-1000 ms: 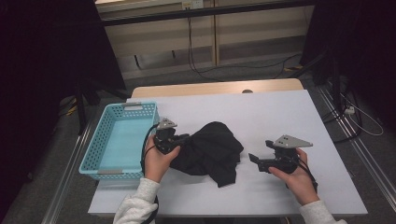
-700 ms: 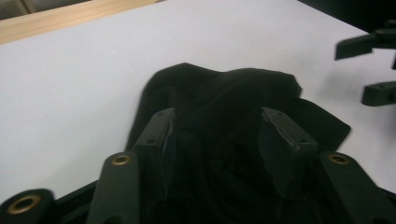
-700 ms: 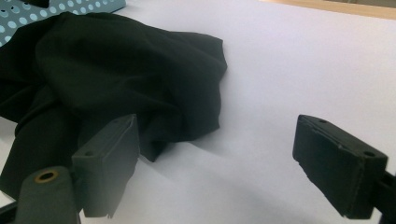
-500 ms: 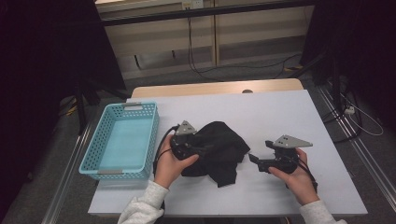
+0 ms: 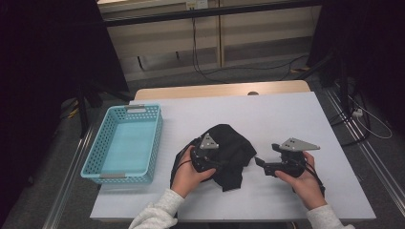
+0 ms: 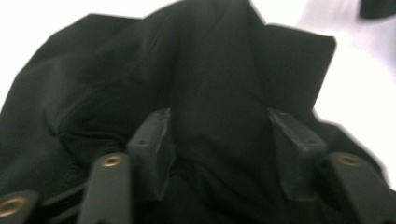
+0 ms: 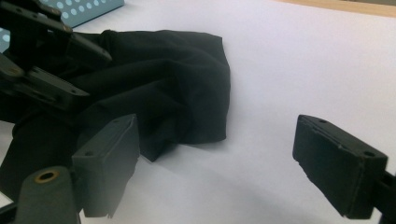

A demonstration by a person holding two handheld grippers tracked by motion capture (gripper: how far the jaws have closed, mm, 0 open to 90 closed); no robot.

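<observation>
A crumpled black cloth (image 5: 228, 151) lies mid-tabletop (image 5: 286, 119), well right of the blue basket (image 5: 125, 143). The left tool (image 6: 219, 140) sits on the cloth's left part, jaws spread with a ridge of fabric between them. The right tool (image 7: 215, 168) rests just right of the cloth, jaws wide apart, holding nothing.

A white table (image 5: 286, 114) with a wooden far edge (image 5: 224, 89) — black cables (image 5: 194, 43) trail over the floor (image 5: 157, 81) beyond.

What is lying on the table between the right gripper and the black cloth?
Nothing: in the high view, bare white table separates the right gripper from the black cloth.
</observation>
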